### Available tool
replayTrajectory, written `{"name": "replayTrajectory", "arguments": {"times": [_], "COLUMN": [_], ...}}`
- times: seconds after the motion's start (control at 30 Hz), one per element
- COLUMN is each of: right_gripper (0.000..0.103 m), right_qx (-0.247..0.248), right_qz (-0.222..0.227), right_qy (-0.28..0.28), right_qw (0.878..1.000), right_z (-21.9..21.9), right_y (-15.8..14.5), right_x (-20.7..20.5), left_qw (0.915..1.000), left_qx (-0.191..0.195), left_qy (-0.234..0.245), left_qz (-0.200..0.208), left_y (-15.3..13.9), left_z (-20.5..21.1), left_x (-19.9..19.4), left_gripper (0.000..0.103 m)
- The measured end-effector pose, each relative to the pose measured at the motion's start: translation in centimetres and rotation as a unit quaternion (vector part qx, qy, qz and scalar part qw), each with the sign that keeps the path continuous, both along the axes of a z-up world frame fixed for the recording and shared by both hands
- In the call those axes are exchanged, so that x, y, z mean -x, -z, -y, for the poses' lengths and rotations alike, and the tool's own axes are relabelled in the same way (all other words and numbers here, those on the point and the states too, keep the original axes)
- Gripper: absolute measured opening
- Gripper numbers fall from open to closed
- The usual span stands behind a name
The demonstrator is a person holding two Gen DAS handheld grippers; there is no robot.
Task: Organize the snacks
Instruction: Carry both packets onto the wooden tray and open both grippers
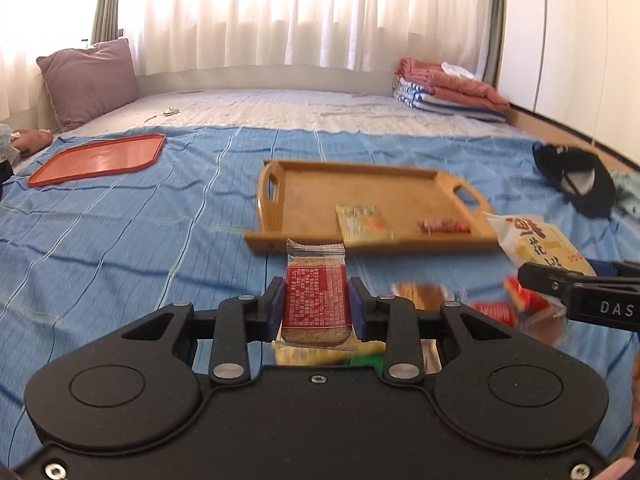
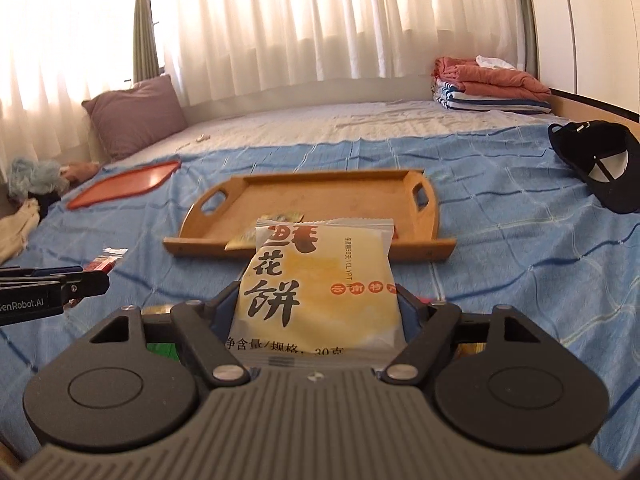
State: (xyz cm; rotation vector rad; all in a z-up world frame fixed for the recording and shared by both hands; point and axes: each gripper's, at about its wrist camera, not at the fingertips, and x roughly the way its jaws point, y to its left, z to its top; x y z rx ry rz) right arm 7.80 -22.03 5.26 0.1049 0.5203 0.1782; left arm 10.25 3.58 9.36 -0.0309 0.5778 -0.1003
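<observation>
The left gripper, nearest the left camera, is clamping a red cracker pack between its blue pads, the pack pointing away toward the far side and hanging clear of the blue sheet. The right gripper is likewise gripping a pale yellow pastry pack across its width, the jaws standing fairly wide but pressing on the wrapper from both sides. The wooden tray is lying just beyond both loads, with a green-and-orange packet and a small red packet already resting by its near rim. Several loose snacks are waiting on the sheet near the grippers, blurred in this view. An orange lid is lying far left, a black cap far right, and folded blankets at the far edge of the bed. The step in hand appears to be the carry: both packs are lifted and facing the tray. The next move would call for bringing each pack forward over the near rim, lowering it onto a bare part of the tray floor beside the packets there, and only then parting the jaws, taking care that the two grippers do not cross.
</observation>
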Motion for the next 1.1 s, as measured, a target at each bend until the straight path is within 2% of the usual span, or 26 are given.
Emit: {"name": "replayTrajectory", "arguments": {"times": [0.1, 0.33, 0.5, 0.63, 0.77, 0.9, 1.1], "right_gripper": [0.077, 0.077, 0.077, 0.077, 0.077, 0.077, 0.077], "right_qx": [-0.008, -0.019, -0.024, -0.023, -0.030, -0.036, -0.012], "right_qz": [0.002, -0.007, -0.028, -0.047, -0.069, -0.080, -0.099], "right_qy": [-0.002, 0.000, -0.005, -0.018, -0.006, 0.001, 0.002], "right_qw": [1.000, 1.000, 0.999, 0.998, 0.997, 0.996, 0.995], "right_z": [0.7, 1.9, 2.1, 2.1, 2.2, 2.2, 1.2], "right_y": [-1.5, -4.2, -4.7, -4.1, -2.8, -1.0, 2.3], "right_x": [-2.2, -8.3, -12.6, -16.0, -19.5, -22.1, -24.9], "left_qw": [0.9998, 0.9990, 0.9976, 0.9960, 0.9966, 0.9945, 0.9947], "left_qx": [0.019, 0.029, 0.049, 0.066, 0.050, 0.064, 0.056], "left_qy": [0.006, 0.035, 0.048, 0.047, 0.027, 0.008, 0.010], "left_qz": [-0.008, -0.005, -0.015, -0.040, -0.059, -0.082, -0.086], "left_y": [-1.6, -4.9, -5.6, -4.4, -1.7, 1.1, 3.8], "left_z": [0.0, 2.2, 3.7, 4.6, 5.6, 5.9, 6.7], "left_x": [-2.9, -9.4, -15.0, -20.2, -24.4, -27.6, -30.7], "left_gripper": [0.032, 0.032, 0.032, 0.032, 0.032, 0.032, 0.032]}}
